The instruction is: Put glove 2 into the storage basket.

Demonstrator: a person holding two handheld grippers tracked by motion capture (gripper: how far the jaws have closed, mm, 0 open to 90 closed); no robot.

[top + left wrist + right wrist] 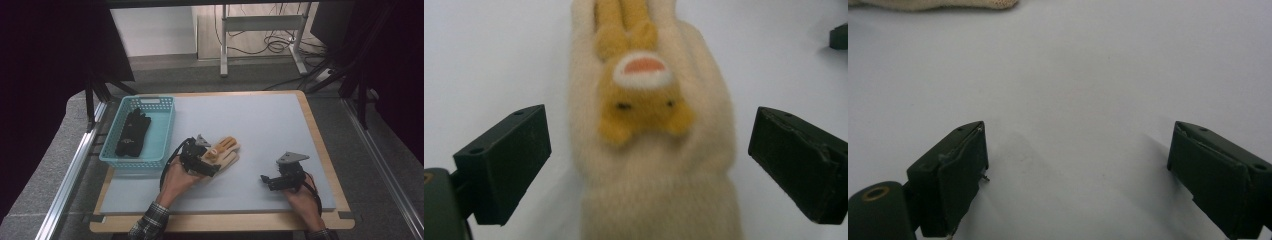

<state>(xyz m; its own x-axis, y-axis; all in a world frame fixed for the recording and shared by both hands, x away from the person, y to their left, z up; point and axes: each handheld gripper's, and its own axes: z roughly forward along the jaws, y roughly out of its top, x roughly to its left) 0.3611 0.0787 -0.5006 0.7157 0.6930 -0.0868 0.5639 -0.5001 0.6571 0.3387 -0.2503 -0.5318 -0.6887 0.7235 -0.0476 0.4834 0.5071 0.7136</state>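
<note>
Cream glove (651, 165) flat on counter (260, 125), beside basket (162, 145). Left gripper (649, 165) jaws spread, straddling cuff. Right gripper (1078, 170) jaws spread, empty. Glove likely light, soft, floppy; pinch cuff, expect sag.

Bare mat (260, 125) right of basket (162, 135)

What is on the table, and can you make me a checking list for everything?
Surface: grey mat on a wooden table, bare at the right.
Job's things: cream glove with a yellow animal face lies flat; black glove lies in the blue basket.
Clutter: nothing seen.
Grippers: left gripper has its jaws open either side of the cream glove; right gripper is open over bare mat.
Cables: loose wires on the floor behind.
Surroundings: white desk legs, dark curtains.
</note>
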